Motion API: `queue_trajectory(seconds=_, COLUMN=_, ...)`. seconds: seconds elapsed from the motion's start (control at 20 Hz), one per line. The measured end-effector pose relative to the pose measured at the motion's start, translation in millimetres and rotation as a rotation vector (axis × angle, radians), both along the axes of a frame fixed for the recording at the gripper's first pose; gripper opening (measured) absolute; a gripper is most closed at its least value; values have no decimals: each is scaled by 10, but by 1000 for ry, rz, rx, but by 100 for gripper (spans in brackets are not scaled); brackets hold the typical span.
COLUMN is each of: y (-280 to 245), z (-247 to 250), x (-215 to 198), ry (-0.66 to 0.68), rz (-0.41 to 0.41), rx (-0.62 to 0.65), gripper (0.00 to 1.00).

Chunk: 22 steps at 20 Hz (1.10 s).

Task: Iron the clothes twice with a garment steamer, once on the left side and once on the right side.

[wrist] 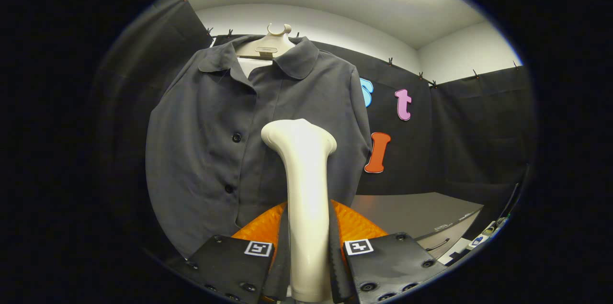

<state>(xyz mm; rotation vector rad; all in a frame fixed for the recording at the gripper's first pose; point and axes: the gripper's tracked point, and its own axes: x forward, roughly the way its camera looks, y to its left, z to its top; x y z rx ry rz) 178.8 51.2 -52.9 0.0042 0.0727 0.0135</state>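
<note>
A dark grey buttoned shirt (210,151) hangs on a pale hanger (268,45) in front of the black booth wall. My gripper (307,242) is shut on the cream handle of the garment steamer (304,189), both fingers pressing its sides. The steamer stands upright between the fingers, and its flared head (298,135) sits against the shirt's right half, just right of the button line, around mid-chest height. Two buttons show to the left of the head. The shirt's lower middle is hidden behind the steamer and the fingers.
A grey cabinet (421,213) with a drawer handle stands low to the right of the shirt. Small items lie on a surface past its right end. White wall and a ceiling light run above the cloth.
</note>
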Motion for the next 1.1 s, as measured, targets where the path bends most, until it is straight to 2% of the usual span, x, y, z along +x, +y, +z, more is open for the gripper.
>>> queue_trajectory(seconds=0.65, y=-2, z=-854, x=-377, ry=139, rz=31, rx=-12, gripper=41)
queue_trajectory(seconds=1.1, y=136, z=-1520, x=-733, ry=262, rz=84, rx=-27, gripper=42)
